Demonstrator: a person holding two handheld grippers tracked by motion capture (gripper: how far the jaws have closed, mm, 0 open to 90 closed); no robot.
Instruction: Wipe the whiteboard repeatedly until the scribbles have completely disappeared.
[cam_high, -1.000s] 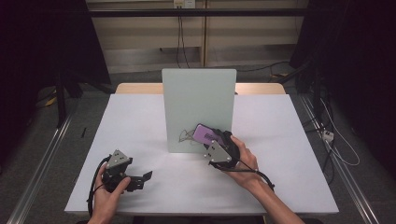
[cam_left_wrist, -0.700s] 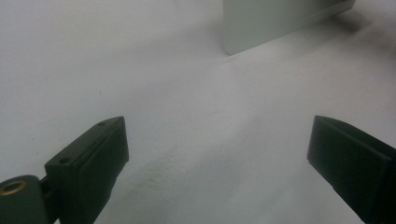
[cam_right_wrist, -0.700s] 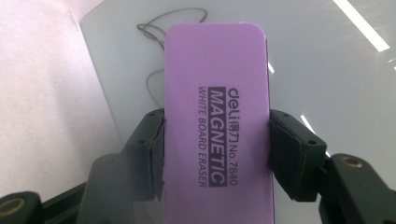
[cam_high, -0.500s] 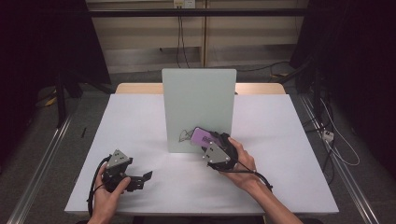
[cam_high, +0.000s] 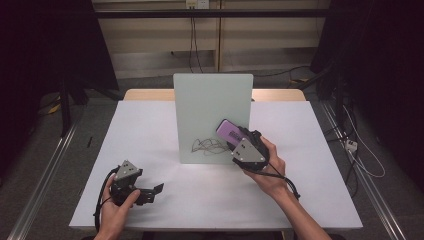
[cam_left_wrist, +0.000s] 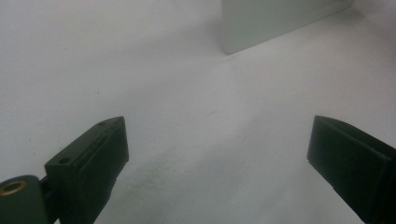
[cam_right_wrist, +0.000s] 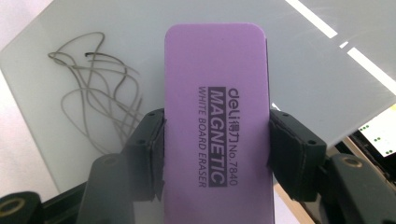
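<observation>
The right gripper (cam_right_wrist: 217, 140) is clamped on the purple eraser (cam_right_wrist: 217, 107), which juts toward twelve o'clock past both jaws, before the whiteboard (cam_high: 210, 105). Scribbles (cam_right_wrist: 100, 102) lie at its ten o'clock. The left gripper (cam_left_wrist: 219, 154) hangs apart over the table (cam_left_wrist: 187, 93).

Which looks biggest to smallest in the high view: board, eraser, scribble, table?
1. Table
2. Board
3 and 4. Scribble and eraser, held in the right claw: too alike to rank; the claw hides part of the eraser.
</observation>
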